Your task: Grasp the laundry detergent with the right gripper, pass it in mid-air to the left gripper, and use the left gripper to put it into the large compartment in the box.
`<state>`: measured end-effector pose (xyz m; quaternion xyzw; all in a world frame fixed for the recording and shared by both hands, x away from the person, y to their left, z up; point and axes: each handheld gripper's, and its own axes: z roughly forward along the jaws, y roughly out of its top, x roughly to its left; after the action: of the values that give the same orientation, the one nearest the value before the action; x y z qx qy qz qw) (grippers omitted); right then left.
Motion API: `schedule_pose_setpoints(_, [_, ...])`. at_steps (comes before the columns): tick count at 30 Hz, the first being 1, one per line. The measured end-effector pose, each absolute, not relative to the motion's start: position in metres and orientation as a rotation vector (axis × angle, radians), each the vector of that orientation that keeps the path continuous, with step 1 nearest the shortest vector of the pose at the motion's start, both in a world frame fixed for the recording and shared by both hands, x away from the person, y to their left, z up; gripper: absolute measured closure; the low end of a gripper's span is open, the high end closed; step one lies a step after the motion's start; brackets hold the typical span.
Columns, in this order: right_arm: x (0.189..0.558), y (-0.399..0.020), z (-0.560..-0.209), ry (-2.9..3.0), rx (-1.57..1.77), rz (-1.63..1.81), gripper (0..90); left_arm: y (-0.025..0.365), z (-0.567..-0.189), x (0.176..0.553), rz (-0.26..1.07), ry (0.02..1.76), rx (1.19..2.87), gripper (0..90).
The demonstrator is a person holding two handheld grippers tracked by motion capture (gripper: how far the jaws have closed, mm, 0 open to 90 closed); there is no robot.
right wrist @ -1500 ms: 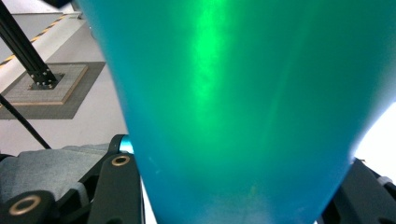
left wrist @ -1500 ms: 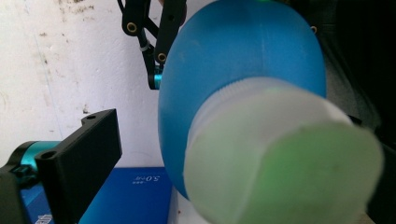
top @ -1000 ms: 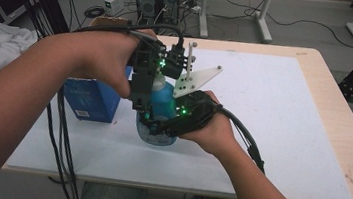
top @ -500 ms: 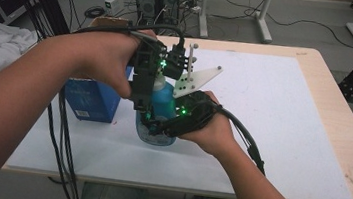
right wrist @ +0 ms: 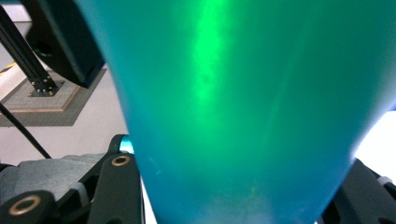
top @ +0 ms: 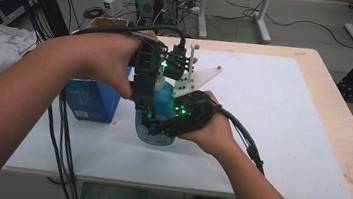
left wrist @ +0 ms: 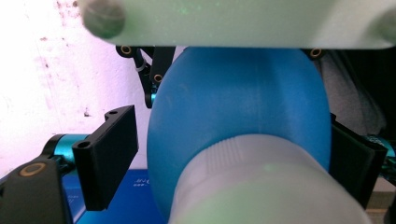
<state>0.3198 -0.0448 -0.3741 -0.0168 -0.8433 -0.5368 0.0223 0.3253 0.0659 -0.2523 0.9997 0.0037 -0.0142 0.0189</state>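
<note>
honestly the risk is that white cap (left wrist: 261, 182). the teal bottle (top: 163, 109) stands on the table (top: 288, 117), right gripper (top: 153, 127) clamped on its body. the left gripper (top: 153, 76) has just been closing round the neck, one pad not touching yet. an off-centre bite could twist the bottle loose.

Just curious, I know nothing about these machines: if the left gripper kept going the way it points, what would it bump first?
Probably the blue plastic bottle's white ribbed cap, already between the left gripper's closing jaws.
</note>
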Motion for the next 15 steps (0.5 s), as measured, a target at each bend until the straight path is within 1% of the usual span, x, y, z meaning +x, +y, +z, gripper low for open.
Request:
schedule_pose_setpoints(3, [0.3197,-0.0449,-0.3738,-2.611,-0.052,-1.666,47.2,0.0652,-0.2521,0.3250,-0.052,0.008,3.106,17.8])
schedule_pose_setpoints(10, [0.3192,-0.0448,-0.3736,-2.612,-0.055,-1.667,47.2,0.0636,-0.2517,0.3239,-0.049,0.006,3.107,20.3])
schedule_pose_setpoints(13, [0.3193,-0.0449,-0.3735,-2.611,-0.056,-1.669,47.2,0.0633,-0.2514,0.3238,-0.051,-0.004,3.105,24.2])
schedule_pose_setpoints(15, [0.3194,-0.0449,-0.3735,-2.609,-0.055,-1.670,47.2,0.0631,-0.2513,0.3236,-0.055,-0.003,3.108,24.7])
